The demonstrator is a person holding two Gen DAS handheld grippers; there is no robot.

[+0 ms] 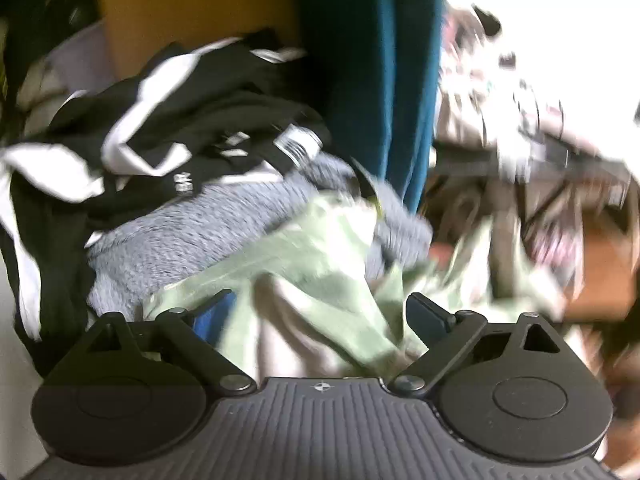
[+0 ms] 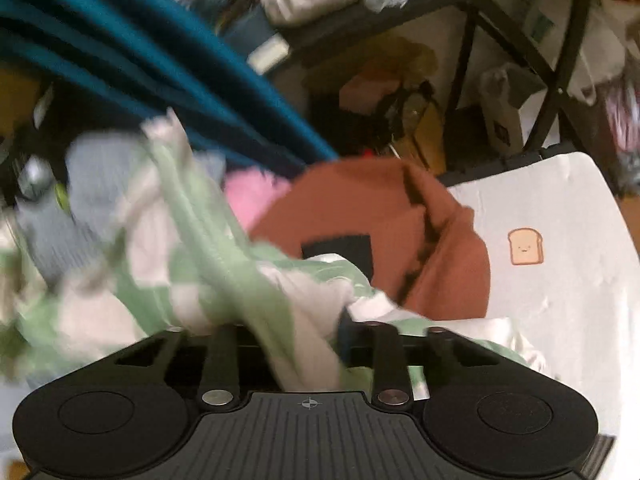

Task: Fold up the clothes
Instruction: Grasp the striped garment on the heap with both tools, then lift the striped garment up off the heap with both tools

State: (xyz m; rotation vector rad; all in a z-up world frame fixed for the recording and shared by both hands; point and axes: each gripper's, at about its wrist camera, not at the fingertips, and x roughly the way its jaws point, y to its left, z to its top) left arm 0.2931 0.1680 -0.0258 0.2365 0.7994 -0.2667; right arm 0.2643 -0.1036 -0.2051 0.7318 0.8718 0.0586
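Observation:
A pale green and white garment (image 1: 316, 248) lies bunched between my left gripper's (image 1: 320, 308) wide-spread fingers, which do not clamp it. The same garment (image 2: 224, 280) runs into my right gripper (image 2: 298, 336), whose fingers are drawn in and shut on it; cloth hides the fingertips. A grey knit garment (image 1: 192, 232) and a black and white garment (image 1: 160, 120) lie piled behind on the left. A rust-brown garment (image 2: 380, 220) and a pink one (image 2: 252, 196) lie beyond the right gripper. Both views are blurred.
A teal cloth (image 1: 380, 80) hangs in the middle and crosses the right wrist view (image 2: 160, 68). A white sheet with a toast print (image 2: 560, 264) covers the surface at right. A dark metal frame (image 2: 520, 60) with cluttered bags stands behind. A yellow panel (image 1: 180, 12) is at back left.

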